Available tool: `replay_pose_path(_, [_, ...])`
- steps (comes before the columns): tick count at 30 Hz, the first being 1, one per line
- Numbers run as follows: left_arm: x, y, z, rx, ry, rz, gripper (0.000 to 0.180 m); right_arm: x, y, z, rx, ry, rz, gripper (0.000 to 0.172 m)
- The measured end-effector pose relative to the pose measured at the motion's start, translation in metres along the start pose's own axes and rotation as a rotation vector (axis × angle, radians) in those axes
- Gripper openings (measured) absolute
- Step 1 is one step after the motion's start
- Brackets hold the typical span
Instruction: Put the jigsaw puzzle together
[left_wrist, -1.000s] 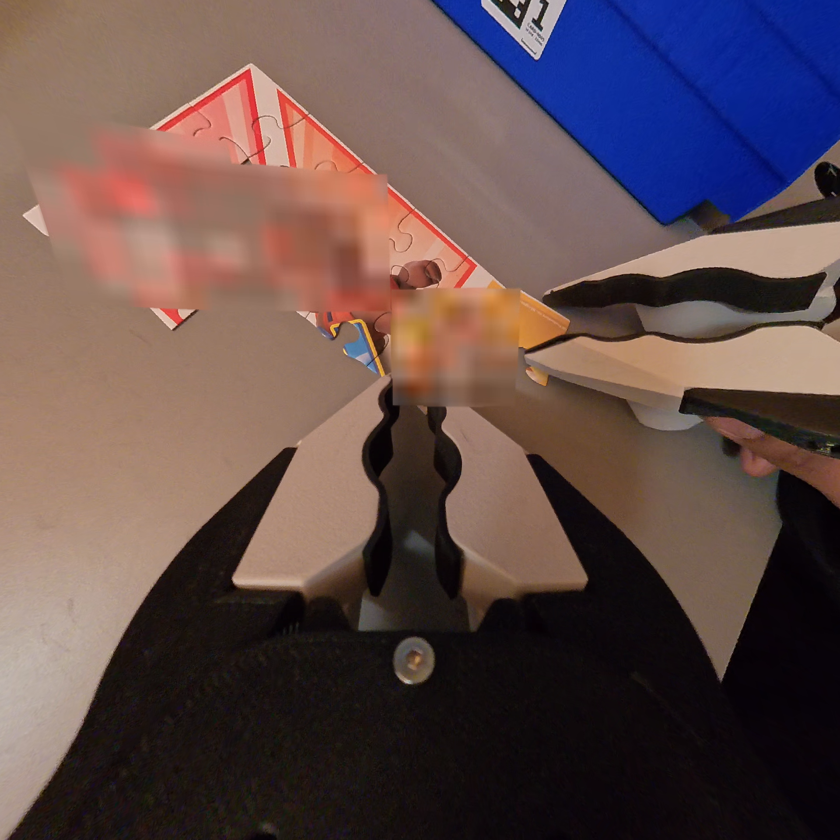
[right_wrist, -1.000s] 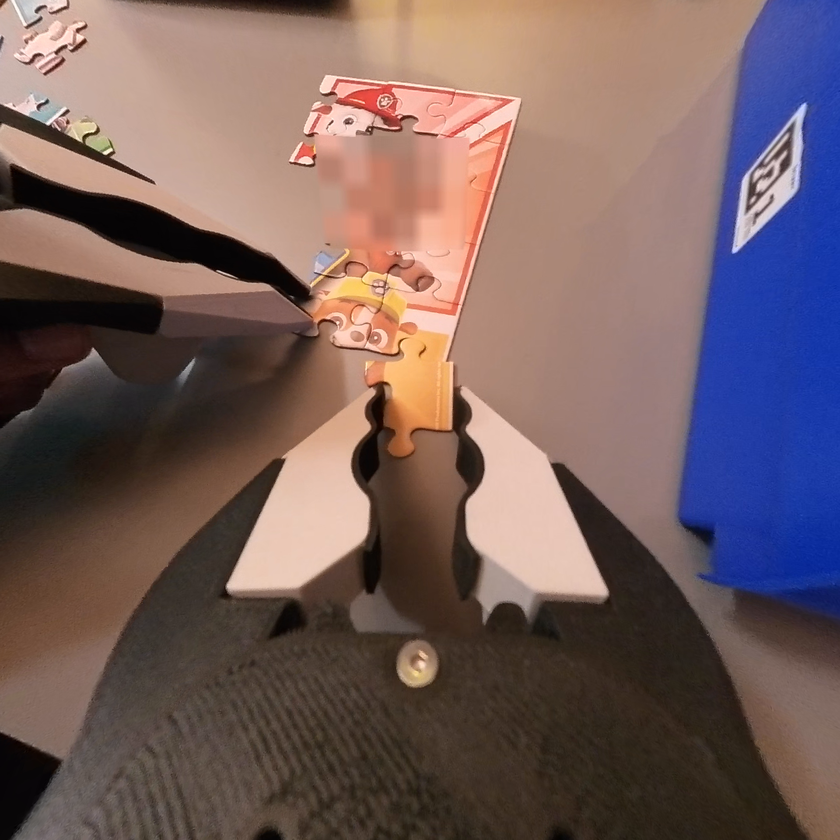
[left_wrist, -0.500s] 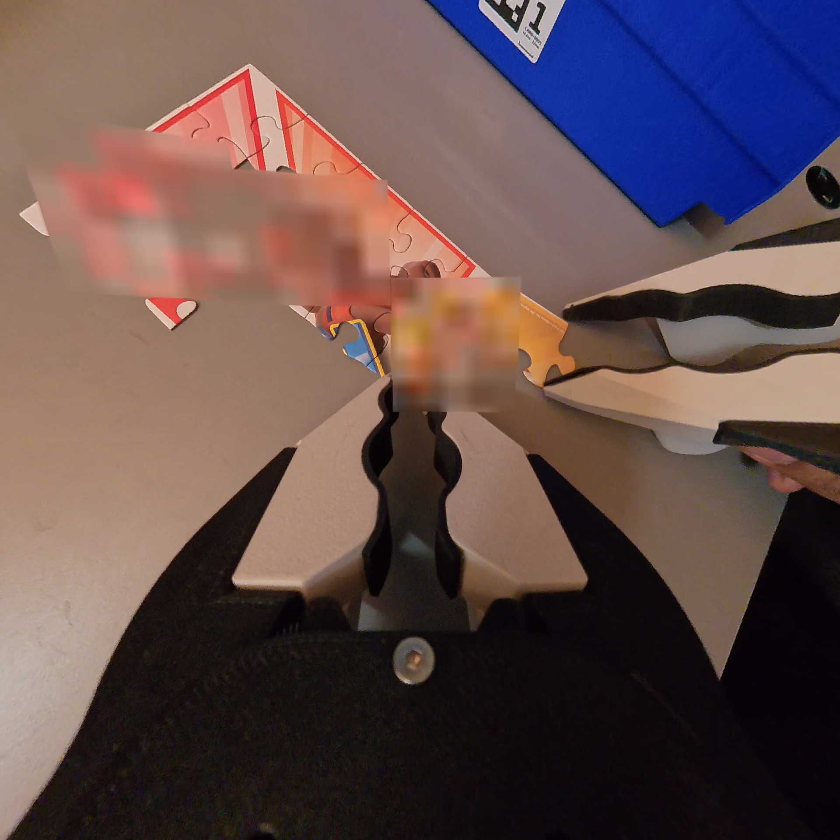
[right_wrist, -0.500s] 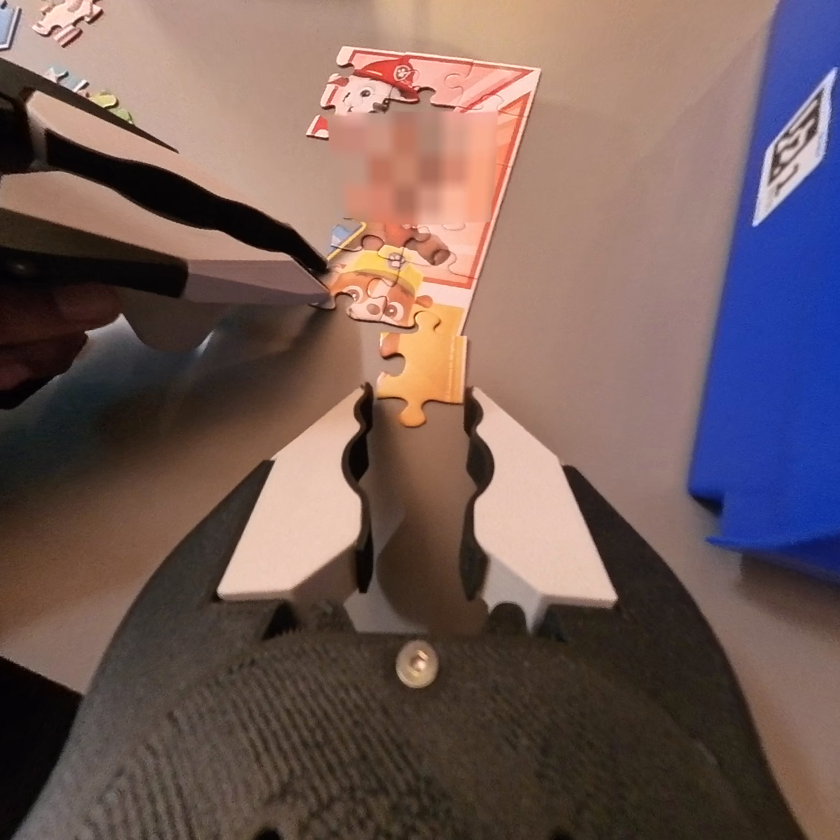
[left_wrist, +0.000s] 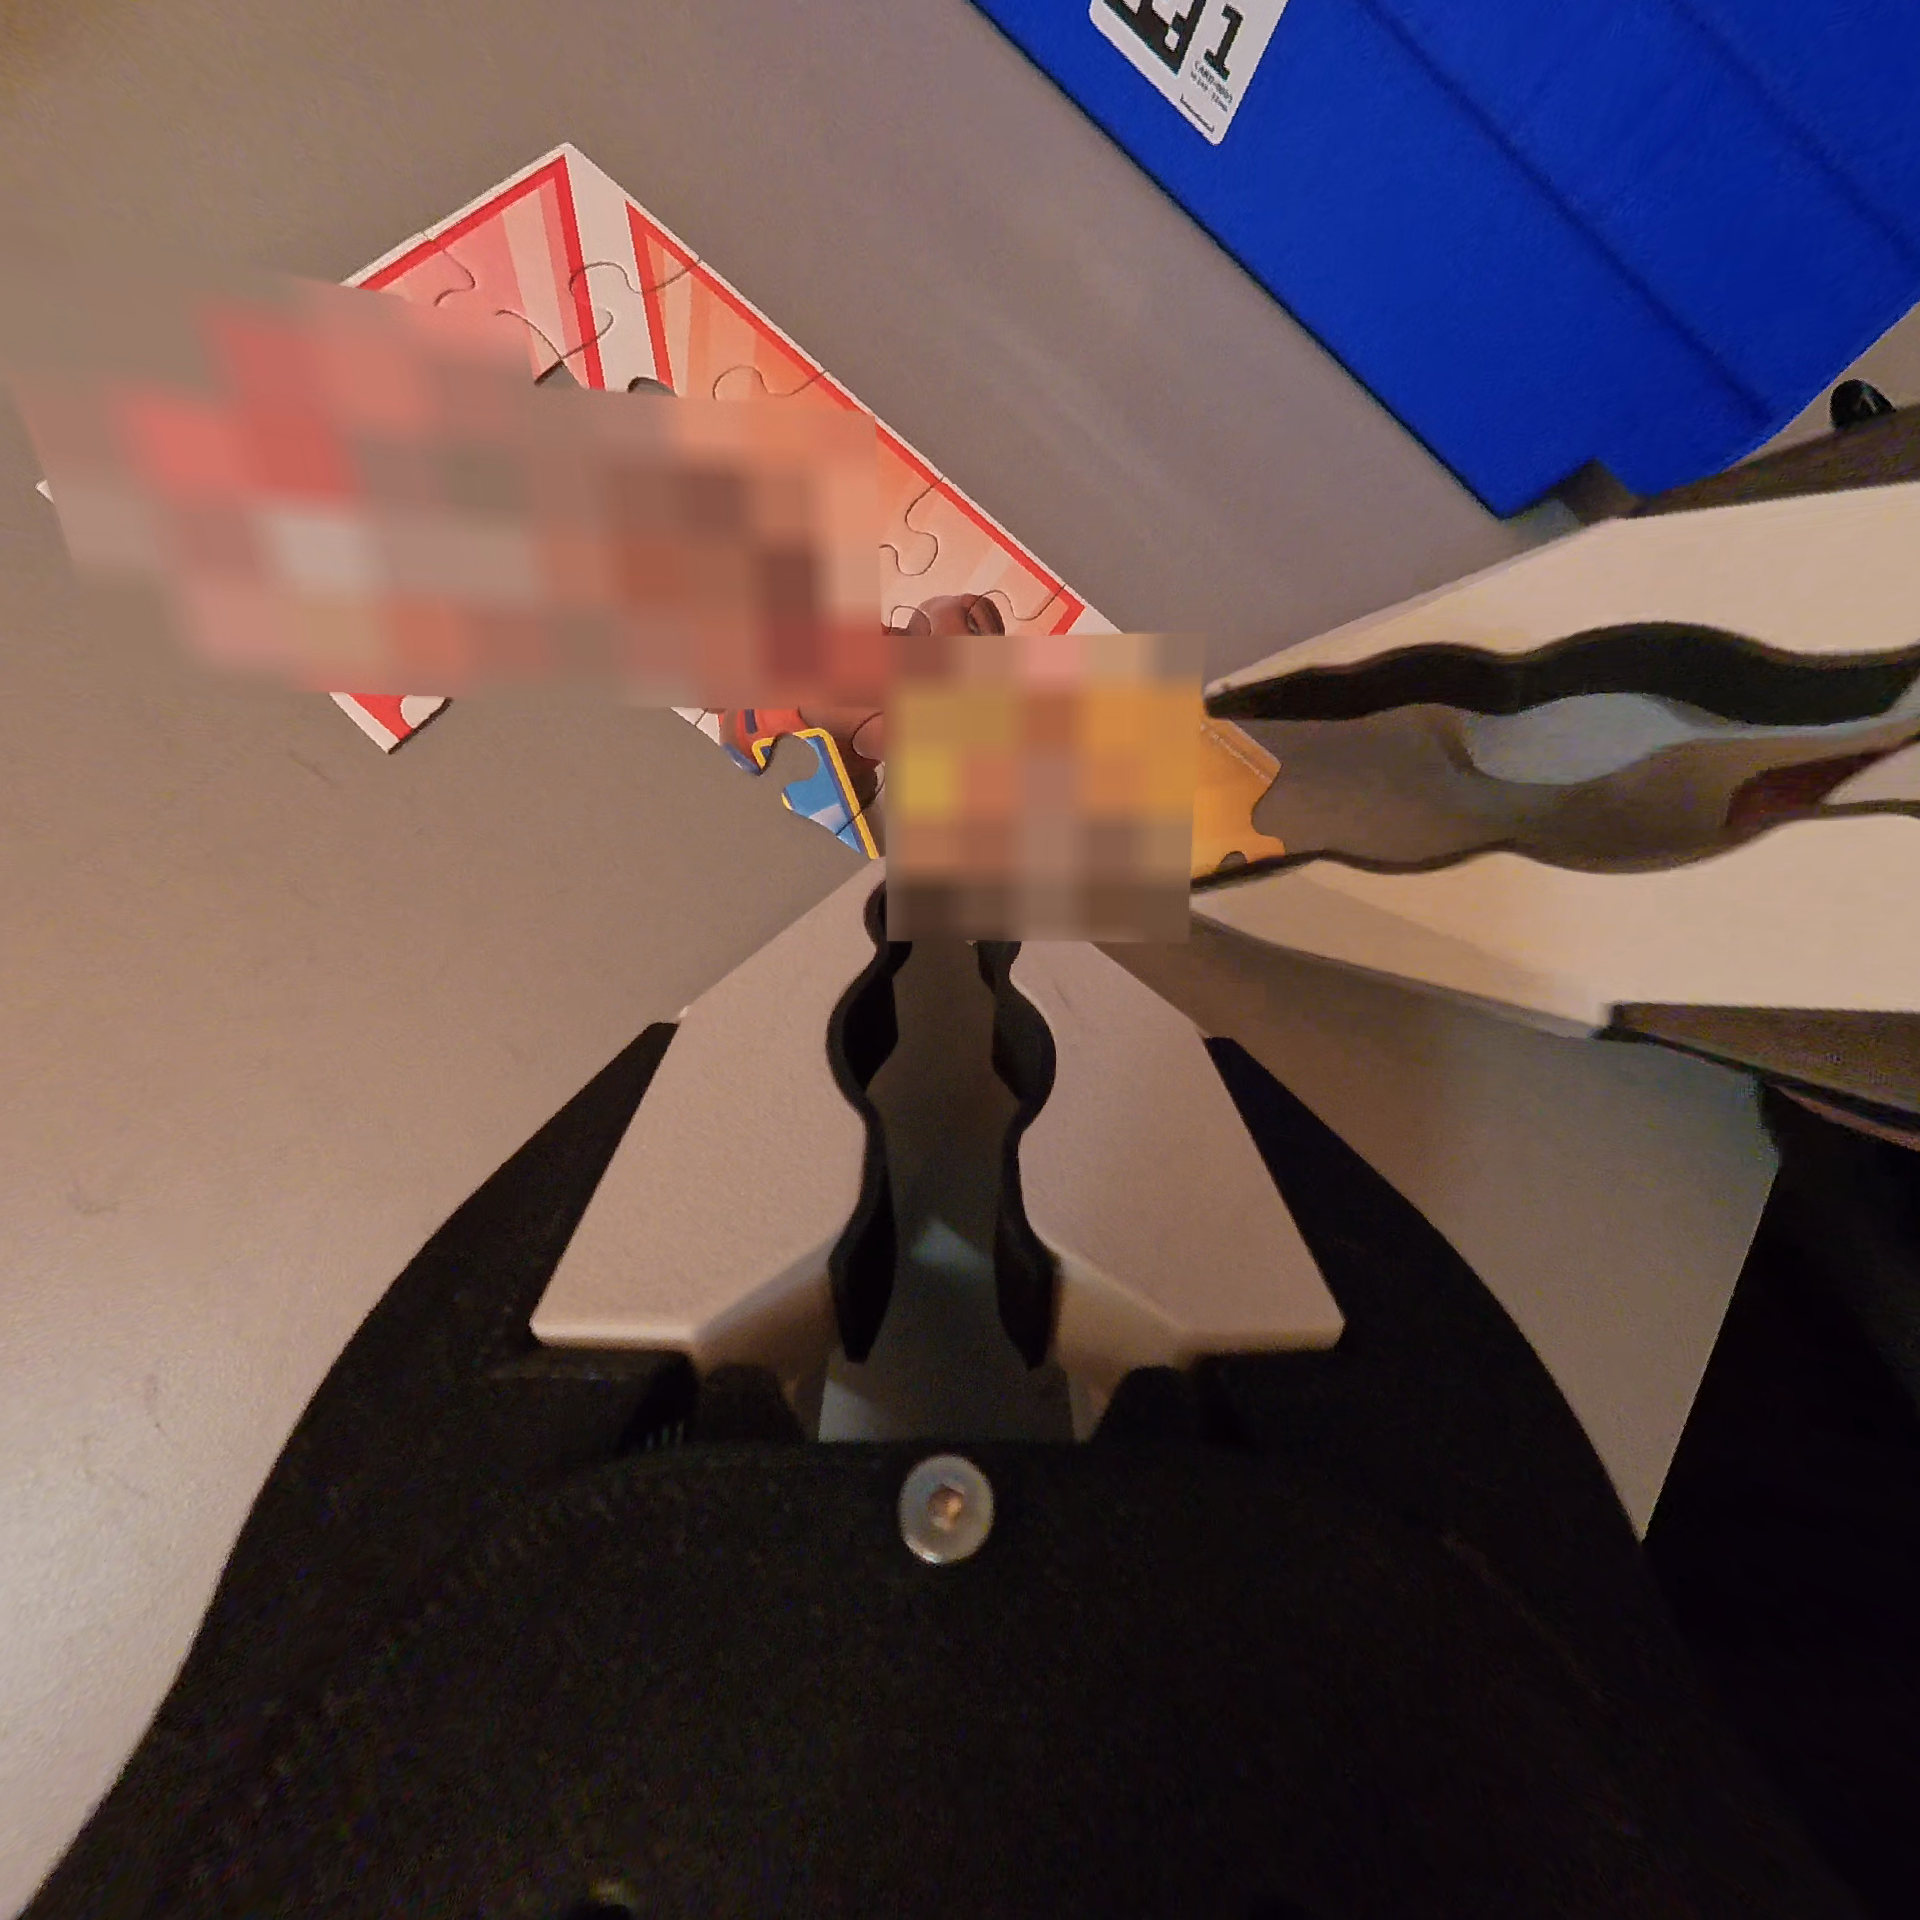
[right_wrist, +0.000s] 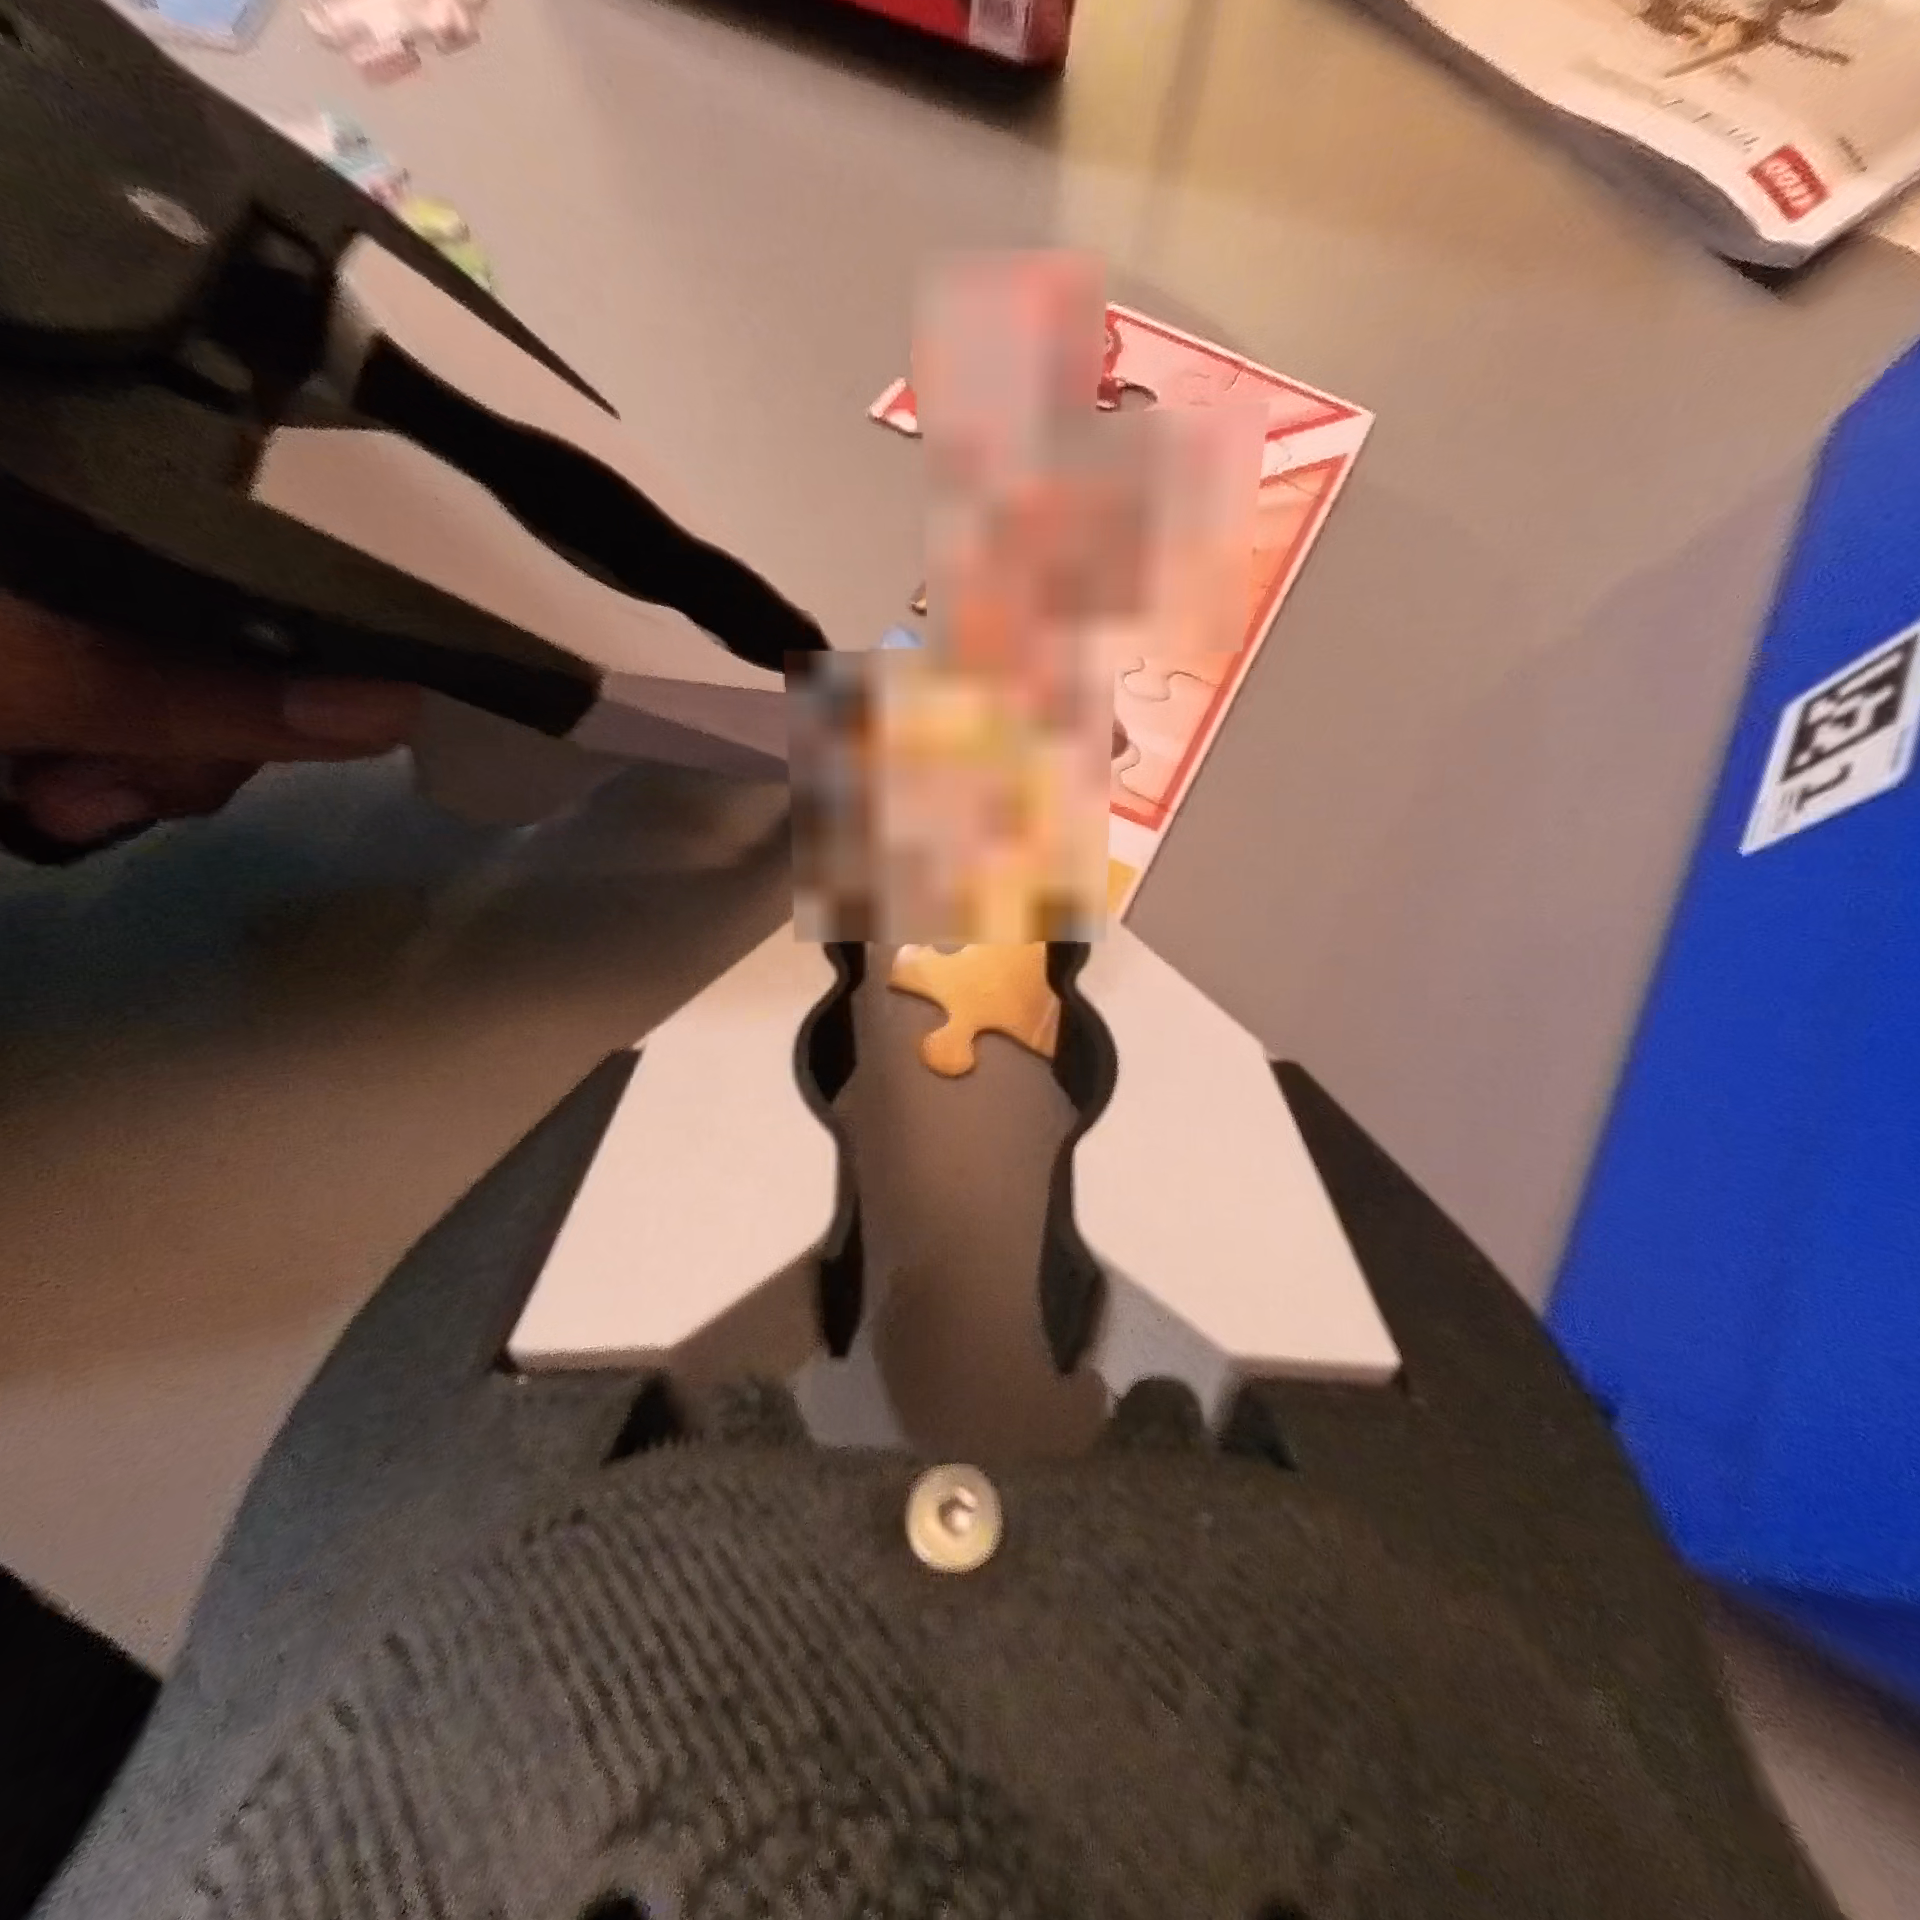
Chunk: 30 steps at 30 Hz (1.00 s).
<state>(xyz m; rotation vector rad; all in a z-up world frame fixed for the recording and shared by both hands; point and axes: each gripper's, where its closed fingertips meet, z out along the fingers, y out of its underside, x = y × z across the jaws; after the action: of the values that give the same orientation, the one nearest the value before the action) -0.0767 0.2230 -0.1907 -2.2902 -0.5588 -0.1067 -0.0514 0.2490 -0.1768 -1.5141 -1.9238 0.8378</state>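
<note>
Bare worktop is lying open on the near left of the partly built jigsaw. A blue box is walling off the right side. The right claw is crowding the jigsaw's orange corner piece, and loose pieces and a paper bag are cluttering the far edge.

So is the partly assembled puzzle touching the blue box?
Apart. The right wrist view shows a bare strip of grey table between the puzzle and the blue box. The left wrist view agrees.
</note>
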Motion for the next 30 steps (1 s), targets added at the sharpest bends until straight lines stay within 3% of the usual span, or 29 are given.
replay_pose_path(9, [0.000, -0.001, 0.000, 0.003, 0.012, -0.010, 0.009, 0.010, 0.001, 0.016, -0.068, -0.011, 0.021, 0.017])
replay_pose_path(30, [0.000, -0.001, 0.001, 0.006, 0.019, -0.014, 0.009, 0.002, -0.005, 0.013, -0.021, 0.020, -0.006, 0.026])
